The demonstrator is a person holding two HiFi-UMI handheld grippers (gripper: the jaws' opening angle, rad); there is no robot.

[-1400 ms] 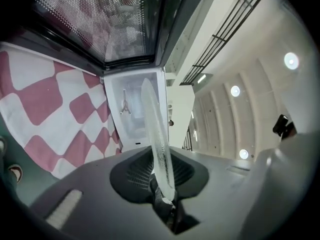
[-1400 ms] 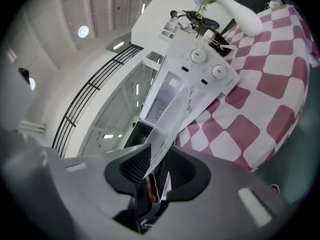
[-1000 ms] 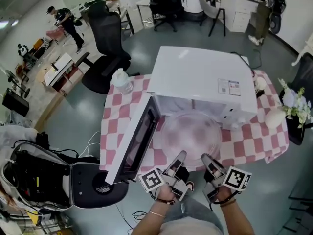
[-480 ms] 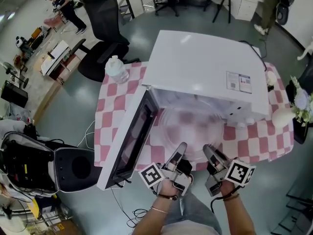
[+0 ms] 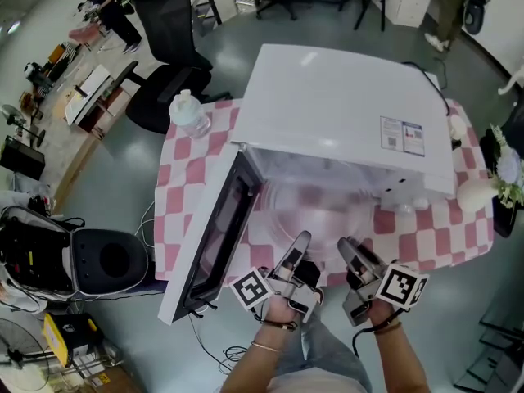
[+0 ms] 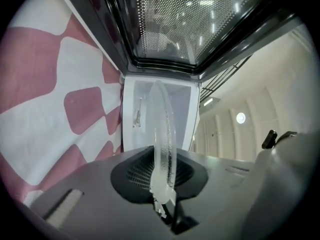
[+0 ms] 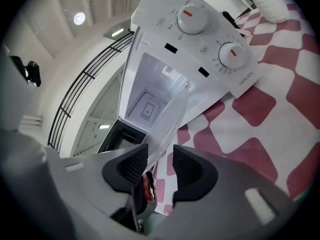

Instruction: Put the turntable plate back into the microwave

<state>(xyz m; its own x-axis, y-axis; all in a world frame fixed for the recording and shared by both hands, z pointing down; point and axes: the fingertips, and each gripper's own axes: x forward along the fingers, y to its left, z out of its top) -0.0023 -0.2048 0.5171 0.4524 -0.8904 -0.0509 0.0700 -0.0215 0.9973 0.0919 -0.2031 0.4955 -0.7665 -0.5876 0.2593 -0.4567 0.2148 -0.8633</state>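
Plate (image 5: 315, 210) advanced; checkered tablecloth (image 5: 187, 169) beneath.

Head view: high above, facing steeply down on the microwave (image 5: 344, 121) and checked tablecloth (image 5: 184, 166), at moderate range. Left gripper view: low, very close, rolled sideways, facing into the open cavity (image 6: 157, 109), door (image 6: 185, 24) at frame top. Right gripper view: low, close, rolled, facing cavity and control panel (image 7: 210, 39). All three share the cavity, tablecloth and turntable plate (image 6: 162, 134).
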